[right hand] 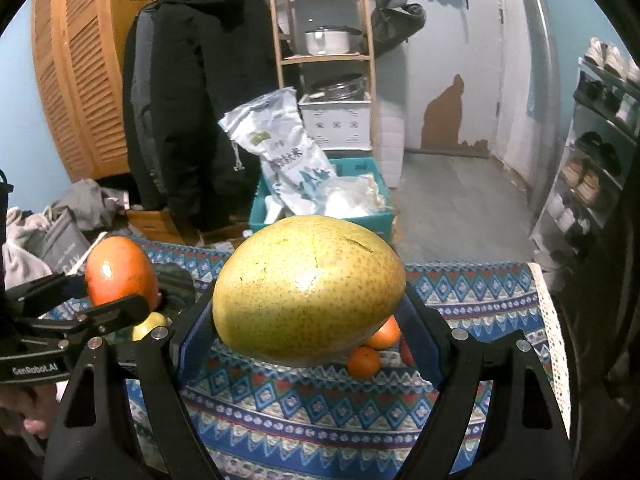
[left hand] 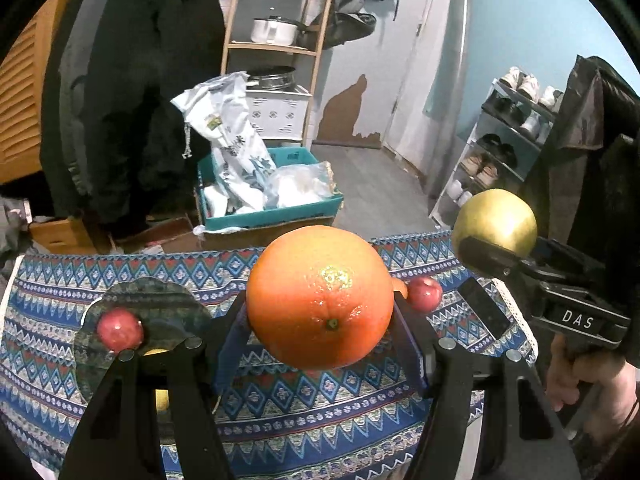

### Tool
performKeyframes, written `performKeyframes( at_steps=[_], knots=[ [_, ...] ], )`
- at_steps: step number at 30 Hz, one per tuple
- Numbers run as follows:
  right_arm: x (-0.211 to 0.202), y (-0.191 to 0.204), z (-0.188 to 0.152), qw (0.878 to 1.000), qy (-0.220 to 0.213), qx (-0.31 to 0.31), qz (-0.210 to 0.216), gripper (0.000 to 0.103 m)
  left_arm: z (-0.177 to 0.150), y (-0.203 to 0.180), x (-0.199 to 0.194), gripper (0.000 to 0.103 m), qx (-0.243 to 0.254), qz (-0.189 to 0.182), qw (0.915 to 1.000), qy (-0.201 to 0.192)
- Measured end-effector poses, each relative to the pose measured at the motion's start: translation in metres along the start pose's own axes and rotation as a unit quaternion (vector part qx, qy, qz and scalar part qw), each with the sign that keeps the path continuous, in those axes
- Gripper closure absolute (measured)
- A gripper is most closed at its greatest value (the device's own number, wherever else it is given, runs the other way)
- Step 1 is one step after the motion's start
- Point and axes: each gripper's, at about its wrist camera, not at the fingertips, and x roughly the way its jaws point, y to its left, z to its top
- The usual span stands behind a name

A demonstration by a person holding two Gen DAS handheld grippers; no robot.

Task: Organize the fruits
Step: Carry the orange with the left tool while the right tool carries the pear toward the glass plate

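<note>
Left gripper (left hand: 320, 304) clamped on orange (left hand: 320, 298), held above patterned tablecloth (left hand: 304, 404). Right gripper (right hand: 310, 292) clamped on yellow pear (right hand: 308, 290), above same tablecloth. Red apple (left hand: 119, 329) on glass plate (left hand: 176, 300), left of orange.

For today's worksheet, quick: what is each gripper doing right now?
Left gripper: closed on the orange.
Right gripper: closed on the yellow-green pear.

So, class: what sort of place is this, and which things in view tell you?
Probably a home entryway or storage room: a shoe rack, a dark coat hanging by louvred doors, and a wooden shelf holding a pot.
</note>
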Motion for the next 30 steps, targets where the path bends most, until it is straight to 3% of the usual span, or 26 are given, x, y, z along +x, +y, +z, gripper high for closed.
performKeyframes(
  at_steps=[30],
  knots=[
    [0.094, 0.122, 0.027, 0.994, 0.056, -0.05, 0.08, 0.02, -0.021, 0.131, -0.015, 0.035, -0.094, 0.082, 0.9922, 0.007]
  ],
)
